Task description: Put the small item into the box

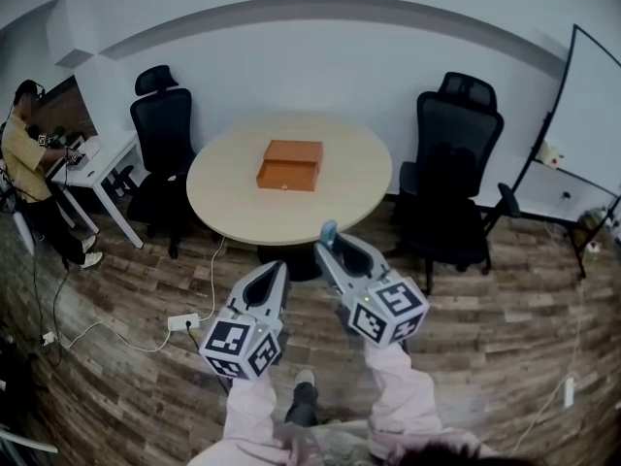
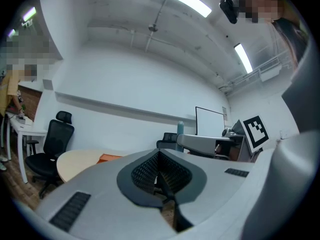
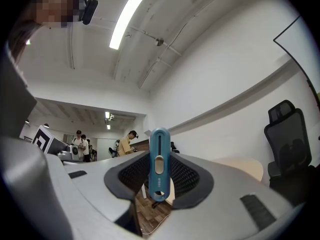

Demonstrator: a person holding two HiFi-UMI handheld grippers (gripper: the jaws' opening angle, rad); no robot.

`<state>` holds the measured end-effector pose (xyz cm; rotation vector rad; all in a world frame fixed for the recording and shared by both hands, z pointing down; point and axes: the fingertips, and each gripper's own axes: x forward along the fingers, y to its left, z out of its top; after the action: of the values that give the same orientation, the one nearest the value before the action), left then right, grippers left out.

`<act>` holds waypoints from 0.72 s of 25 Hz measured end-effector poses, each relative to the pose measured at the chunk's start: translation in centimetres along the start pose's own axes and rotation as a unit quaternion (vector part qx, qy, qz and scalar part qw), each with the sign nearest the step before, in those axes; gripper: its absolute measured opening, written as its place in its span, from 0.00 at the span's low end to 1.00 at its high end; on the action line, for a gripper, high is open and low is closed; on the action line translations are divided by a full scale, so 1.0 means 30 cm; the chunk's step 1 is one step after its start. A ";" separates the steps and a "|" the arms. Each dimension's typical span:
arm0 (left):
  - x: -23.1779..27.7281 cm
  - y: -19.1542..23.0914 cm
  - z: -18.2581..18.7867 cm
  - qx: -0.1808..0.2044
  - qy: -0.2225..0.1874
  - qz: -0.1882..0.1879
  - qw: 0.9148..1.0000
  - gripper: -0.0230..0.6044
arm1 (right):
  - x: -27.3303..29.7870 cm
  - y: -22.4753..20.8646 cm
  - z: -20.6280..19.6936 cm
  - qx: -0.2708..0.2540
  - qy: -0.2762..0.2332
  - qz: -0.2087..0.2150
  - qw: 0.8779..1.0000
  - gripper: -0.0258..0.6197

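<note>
An orange box (image 1: 289,165) lies shut near the middle of the round beige table (image 1: 233,207); a sliver of the box (image 2: 109,158) shows past the left jaws. My right gripper (image 1: 328,243) is shut on a small blue slider item (image 3: 159,164), which stands upright between the pads, its tip (image 1: 329,228) poking out. My left gripper (image 1: 277,272) is shut with nothing in it, its pads meeting (image 2: 161,176). Both grippers hang above the wooden floor, short of the table's near edge.
Black office chairs stand left (image 1: 163,129) and right (image 1: 456,168) of the table. A person (image 1: 29,163) stands at a white desk (image 1: 97,168) far left. A whiteboard (image 1: 582,115) leans at right. A power strip (image 1: 182,322) and cable lie on the floor.
</note>
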<state>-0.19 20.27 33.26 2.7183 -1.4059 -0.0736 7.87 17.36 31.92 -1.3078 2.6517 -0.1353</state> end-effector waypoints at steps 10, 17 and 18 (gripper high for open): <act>0.150 0.207 0.025 -0.007 0.001 -0.012 1.000 0.06 | 0.225 -0.089 -0.019 0.009 0.006 -0.010 1.000 0.25; 0.238 0.357 0.037 -0.020 0.000 -0.024 1.000 0.06 | 0.369 -0.132 -0.038 0.002 0.014 -0.023 1.000 0.25; 0.254 0.371 0.039 -0.021 -0.001 -0.026 0.999 0.06 | 0.385 -0.140 -0.038 0.001 0.015 -0.024 1.000 0.25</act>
<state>-4.93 7.58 33.10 2.7217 -1.3178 -0.1071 4.00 5.64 32.32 -1.3811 2.6453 -0.1655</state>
